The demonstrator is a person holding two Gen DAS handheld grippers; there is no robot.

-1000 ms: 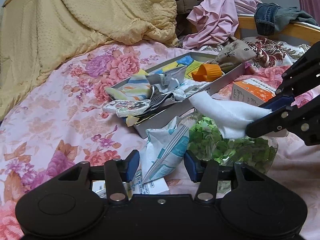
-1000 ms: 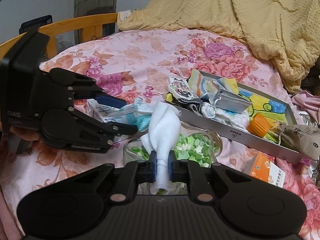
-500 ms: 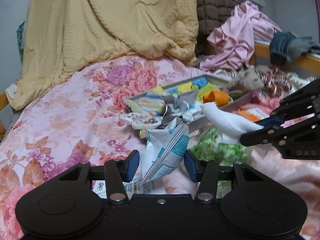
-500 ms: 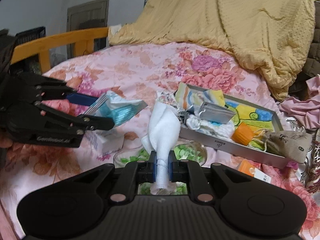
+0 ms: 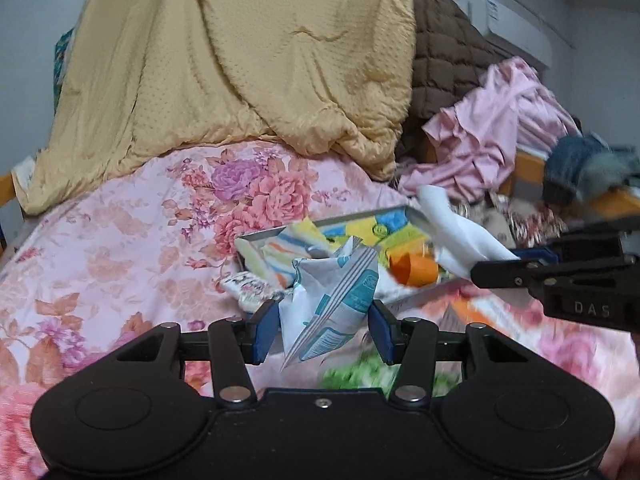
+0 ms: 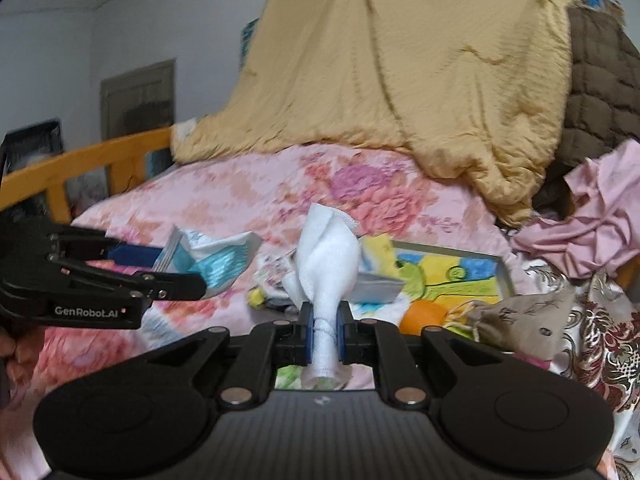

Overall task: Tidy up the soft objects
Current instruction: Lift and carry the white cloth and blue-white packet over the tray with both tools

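White cloth point(image 6: 326, 264) clamped in right gripper point(image 6: 323, 334), packet point(image 5: 340, 300) pinched by left gripper point(image 5: 323, 330); next: drop into tray point(image 6: 505, 270).

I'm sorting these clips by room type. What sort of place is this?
Most likely a bedroom: a bed with a floral sheet and wooden rail, a yellow quilt heaped at its far end, and pink clothing piled beside it.

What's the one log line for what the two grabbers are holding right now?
left gripper: shut on blue-white packet | right gripper: shut on white cloth | both held above tray on bed
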